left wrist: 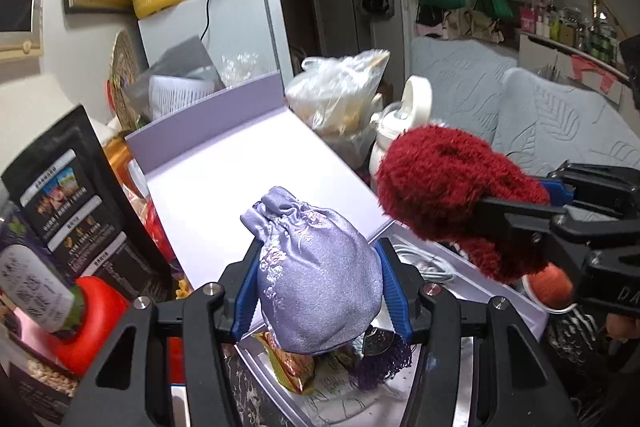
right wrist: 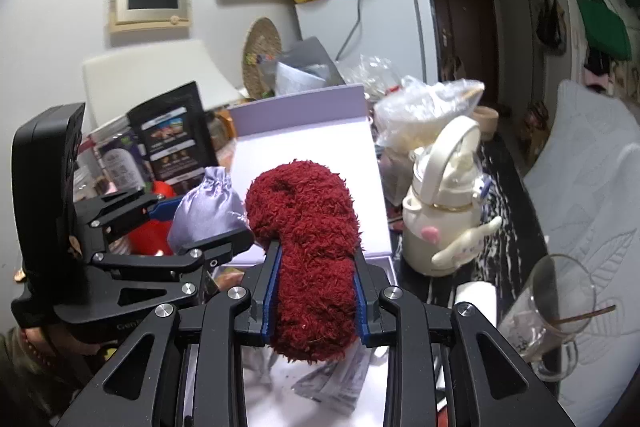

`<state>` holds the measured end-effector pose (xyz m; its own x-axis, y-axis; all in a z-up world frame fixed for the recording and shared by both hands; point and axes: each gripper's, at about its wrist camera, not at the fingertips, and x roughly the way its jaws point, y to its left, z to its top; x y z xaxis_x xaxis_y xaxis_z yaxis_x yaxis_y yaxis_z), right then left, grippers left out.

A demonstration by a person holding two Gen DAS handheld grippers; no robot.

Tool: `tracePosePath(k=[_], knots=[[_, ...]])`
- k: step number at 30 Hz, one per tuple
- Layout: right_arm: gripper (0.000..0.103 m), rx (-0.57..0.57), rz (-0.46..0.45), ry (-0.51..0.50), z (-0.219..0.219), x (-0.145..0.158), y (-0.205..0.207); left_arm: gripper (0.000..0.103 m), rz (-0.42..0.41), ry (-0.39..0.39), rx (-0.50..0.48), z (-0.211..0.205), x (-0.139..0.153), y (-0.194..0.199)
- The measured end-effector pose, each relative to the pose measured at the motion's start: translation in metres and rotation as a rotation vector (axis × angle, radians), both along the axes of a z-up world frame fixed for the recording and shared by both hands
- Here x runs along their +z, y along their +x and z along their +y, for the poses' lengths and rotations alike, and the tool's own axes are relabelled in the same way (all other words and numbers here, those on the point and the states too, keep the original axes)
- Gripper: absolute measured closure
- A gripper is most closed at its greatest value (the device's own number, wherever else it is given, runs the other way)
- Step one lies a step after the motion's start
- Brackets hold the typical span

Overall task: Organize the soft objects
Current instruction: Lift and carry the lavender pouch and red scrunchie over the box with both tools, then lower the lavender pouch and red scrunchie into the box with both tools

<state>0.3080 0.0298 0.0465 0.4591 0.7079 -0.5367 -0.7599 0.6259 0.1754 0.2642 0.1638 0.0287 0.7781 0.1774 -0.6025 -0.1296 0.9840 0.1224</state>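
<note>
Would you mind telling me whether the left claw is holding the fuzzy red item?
No, the left claw is shut on the lavender drawstring pouch, while the fuzzy red item sits in the right claw.

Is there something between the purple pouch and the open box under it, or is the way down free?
Nothing visible blocks it. The left hand-held gripper holds the purple pouch directly above the open box, which already contains a snack packet and a white cable. The red fuzzy item hangs off to the right.

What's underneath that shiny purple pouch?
Under the purple pouch, in the open box: a snack packet, purple tassel and white cable. The pouch covers the rest.
</note>
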Motion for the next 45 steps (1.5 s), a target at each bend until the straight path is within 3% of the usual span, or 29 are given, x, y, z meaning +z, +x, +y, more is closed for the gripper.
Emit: tracePosePath(k=[4,21,25,35,40,45], knots=[[0.074,-0.016,0.010,-0.011,0.004,-0.010,0.012,0.050,0.025,0.044,0.029,0.003,-0.017,0.013],[0.074,-0.056,0.080,-0.085,0.018,-0.049,0.044,0.050,0.150,0.003,0.093,0.022,-0.078,0.056],[0.074,-0.049,0.086,-0.101,0.023,-0.057,0.046,0.050,0.167,-0.005,0.107,0.025,-0.086,0.061],[0.073,-0.054,0.109,-0.133,0.029,-0.070,0.052,0.050,0.204,0.056,0.099,0.010,-0.089,0.063],[0.072,-0.044,0.129,-0.146,0.030,-0.073,0.054,0.049,0.240,0.018,0.067,0.002,-0.094,0.061],[0.071,-0.032,0.151,-0.153,0.029,-0.076,0.056,0.049,0.284,-0.070,0.067,0.005,-0.099,0.060]])
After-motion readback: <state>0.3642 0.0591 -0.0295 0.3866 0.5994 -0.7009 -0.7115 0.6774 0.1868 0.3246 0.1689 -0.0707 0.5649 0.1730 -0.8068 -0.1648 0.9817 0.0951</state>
